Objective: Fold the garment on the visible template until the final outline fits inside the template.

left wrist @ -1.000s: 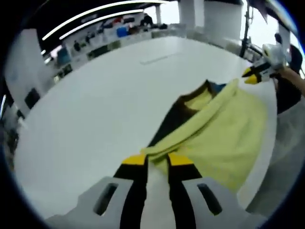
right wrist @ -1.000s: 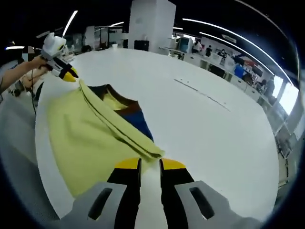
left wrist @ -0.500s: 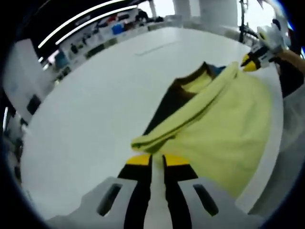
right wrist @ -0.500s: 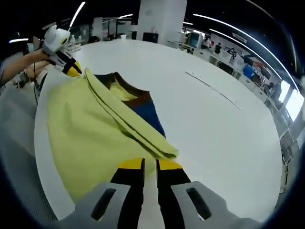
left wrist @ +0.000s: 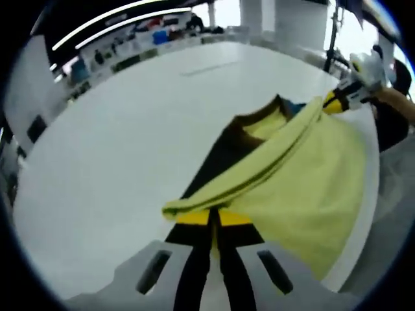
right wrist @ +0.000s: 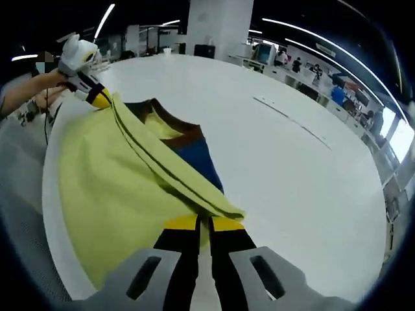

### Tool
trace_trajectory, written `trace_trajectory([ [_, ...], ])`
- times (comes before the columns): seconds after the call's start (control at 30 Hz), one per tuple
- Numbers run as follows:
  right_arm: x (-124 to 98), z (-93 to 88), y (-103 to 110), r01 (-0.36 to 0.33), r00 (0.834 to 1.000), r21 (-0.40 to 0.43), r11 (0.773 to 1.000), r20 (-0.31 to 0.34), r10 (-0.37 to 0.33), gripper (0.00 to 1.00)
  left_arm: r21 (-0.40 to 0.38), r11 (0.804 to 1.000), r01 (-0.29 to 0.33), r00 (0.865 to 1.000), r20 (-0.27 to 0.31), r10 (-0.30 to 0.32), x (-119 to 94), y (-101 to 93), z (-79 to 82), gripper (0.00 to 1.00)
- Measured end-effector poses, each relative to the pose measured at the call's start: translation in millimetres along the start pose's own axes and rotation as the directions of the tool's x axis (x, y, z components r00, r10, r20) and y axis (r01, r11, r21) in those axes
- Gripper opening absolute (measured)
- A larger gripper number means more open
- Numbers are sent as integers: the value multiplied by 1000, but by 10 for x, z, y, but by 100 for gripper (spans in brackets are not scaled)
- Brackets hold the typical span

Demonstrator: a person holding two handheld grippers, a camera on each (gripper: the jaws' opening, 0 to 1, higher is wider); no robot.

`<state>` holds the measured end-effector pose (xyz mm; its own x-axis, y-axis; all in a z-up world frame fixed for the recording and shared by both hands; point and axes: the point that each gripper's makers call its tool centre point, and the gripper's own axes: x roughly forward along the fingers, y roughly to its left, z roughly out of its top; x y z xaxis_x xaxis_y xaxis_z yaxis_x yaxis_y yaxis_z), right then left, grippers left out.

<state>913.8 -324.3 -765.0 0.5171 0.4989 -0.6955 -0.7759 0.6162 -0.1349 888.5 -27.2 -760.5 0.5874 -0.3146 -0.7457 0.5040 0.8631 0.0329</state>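
A yellow garment [left wrist: 311, 175] with a brown collar [left wrist: 259, 120] lies on the white table [left wrist: 130, 129]. Its hem is doubled into a long fold [left wrist: 259, 165] stretched between both grippers. My left gripper [left wrist: 212, 218] is shut on one end of that fold. My right gripper [right wrist: 202, 223] is shut on the other end. Under the fold [right wrist: 168, 172] show the brown collar [right wrist: 175, 126] and a blue panel [right wrist: 201, 165]. The right gripper [left wrist: 337, 102] comes into the left gripper view at the upper right, and the left gripper [right wrist: 97, 97] into the right gripper view at the upper left.
The table's near edge [left wrist: 363, 220] runs close beside the garment. A person's hand [right wrist: 55, 81] holds the far gripper past that edge [right wrist: 48, 194]. A thin line [right wrist: 292, 123] marks the tabletop further out. Desks and a white pillar [right wrist: 220, 29] stand beyond.
Both pairs of jaws have drawn together on the yellow fold, whose edge now drapes over their tips. The fold has risen slightly and shifted toward the collar.
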Motion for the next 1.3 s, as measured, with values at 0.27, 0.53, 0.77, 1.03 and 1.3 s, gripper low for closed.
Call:
trace_trajectory([
  [0.27,85,84,-117,9,1000,-1,1000,15,-9,5,-18,1000,-16,999,40,17,52,101,173,0],
  [0.53,219,98,-275,22,1000,24,999,16,-22,5,-105,994,-13,998,63,20,233,242,232,0],
  [0.77,242,41,-329,26,1000,45,999,4,-26,3,-111,994,-18,999,31,21,307,250,129,0],
  [1.03,199,89,-316,25,999,37,999,31,-27,7,-82,997,-5,997,81,12,239,197,236,0],
  [1.3,276,435,24,-80,992,-52,995,94,85,12,44,998,49,994,99,-54,202,-141,553,5],
])
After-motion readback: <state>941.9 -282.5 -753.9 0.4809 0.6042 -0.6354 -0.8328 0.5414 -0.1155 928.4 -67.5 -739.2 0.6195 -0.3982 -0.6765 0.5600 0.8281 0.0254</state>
